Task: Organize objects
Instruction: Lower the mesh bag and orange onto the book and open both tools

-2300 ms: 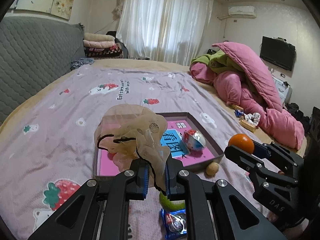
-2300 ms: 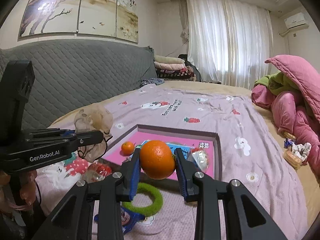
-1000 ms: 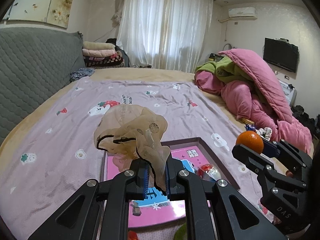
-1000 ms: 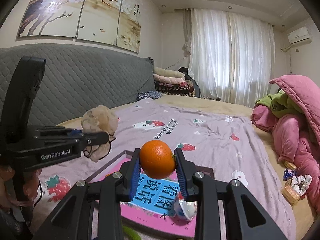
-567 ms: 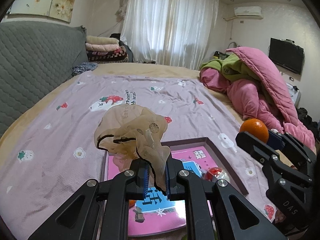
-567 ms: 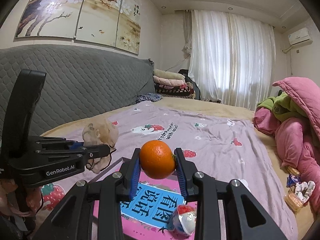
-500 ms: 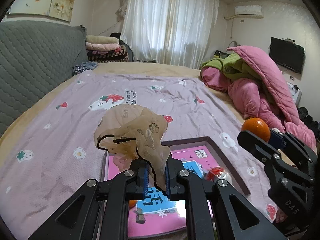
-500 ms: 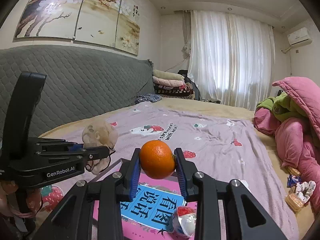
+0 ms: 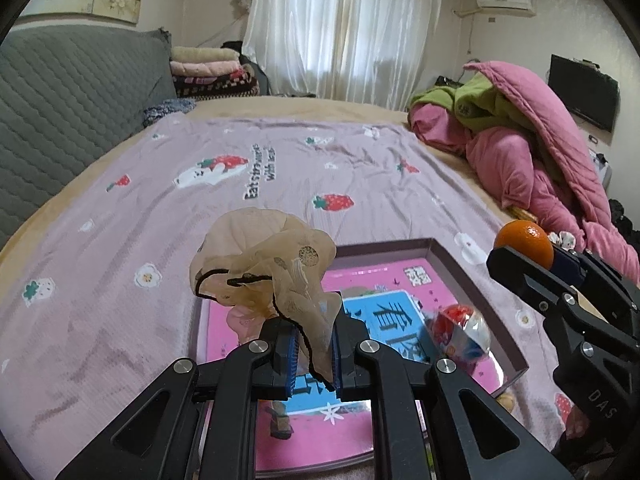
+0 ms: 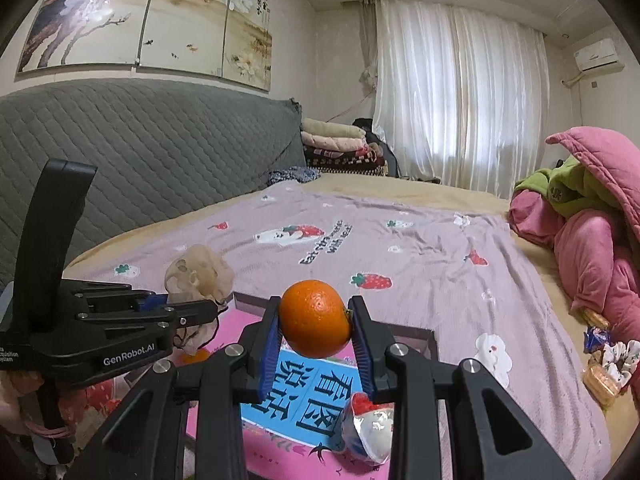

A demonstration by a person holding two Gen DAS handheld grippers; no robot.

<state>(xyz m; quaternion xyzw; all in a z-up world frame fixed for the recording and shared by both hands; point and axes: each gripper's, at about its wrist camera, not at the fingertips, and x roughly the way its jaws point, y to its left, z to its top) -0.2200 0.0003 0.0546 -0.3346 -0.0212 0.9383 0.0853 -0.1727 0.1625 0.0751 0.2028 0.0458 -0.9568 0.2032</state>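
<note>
Bedroom with white curtains and a grey quilted headboard; a lilac strawberry-print blanket (image 9: 280, 184) covers the bed, and on it lies a shallow tray (image 9: 476, 276) lined with a pink and blue picture book (image 9: 384, 320). Your left gripper (image 9: 314, 354) is pinched on a crumpled sheer beige fabric piece (image 9: 264, 256), held above the tray's near left part. It looks very light, limp and snag-prone, so a grip on a bunched fold suits it. Your right gripper (image 10: 314, 346) is clamped on an orange (image 10: 314, 318), held above the tray. The fruit looks firm, round and smooth, likely to roll once released, so hold it across its widest part. A foil-wrapped sweet (image 10: 372, 426) lies in the tray's right part, and a small orange fruit (image 10: 196, 356) sits there, mostly hidden behind the left gripper. The tray's near edge is cut off by the gripper arms, and the small items at the bed's right edge are too blurred to name.
</note>
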